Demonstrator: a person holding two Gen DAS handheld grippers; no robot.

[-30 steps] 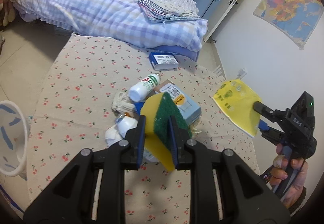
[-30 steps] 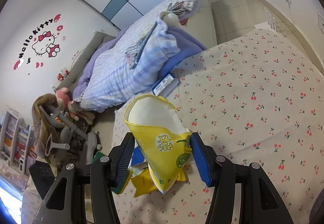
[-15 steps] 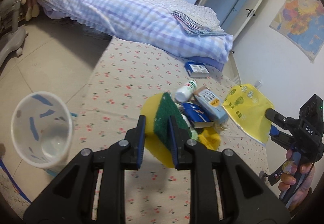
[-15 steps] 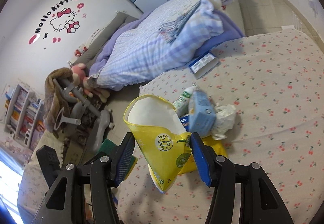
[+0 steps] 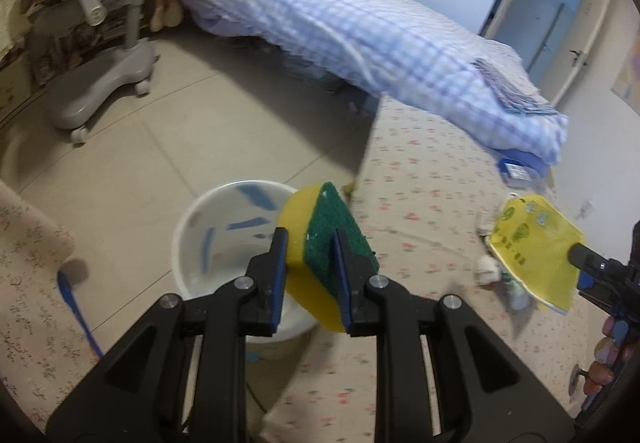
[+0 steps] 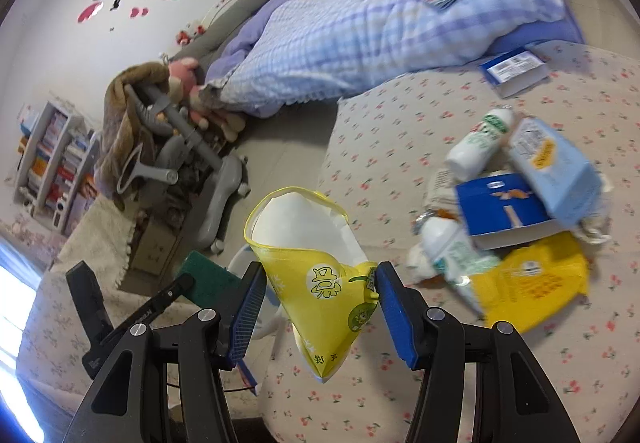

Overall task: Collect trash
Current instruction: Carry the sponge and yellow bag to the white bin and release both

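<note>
1. A table under a cherry-print cloth (image 6: 400,147) carries a litter heap: two white bottles (image 6: 478,145), a pale blue carton (image 6: 556,171), a dark blue box (image 6: 504,209), a yellow packet (image 6: 536,283); behind the heap, a blue-and-white box (image 6: 514,71).
2. Left of the table, a white bin (image 5: 224,239) on the tiled floor (image 5: 168,147); beyond it, a grey chair base (image 5: 108,83).

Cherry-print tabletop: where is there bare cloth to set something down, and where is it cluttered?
Bare cloth runs from the table edge by the white bin to the trash pile, and between the pile and the blue box near the bed. The pile itself is crowded: bottles, cartons, yellow bag.
</note>
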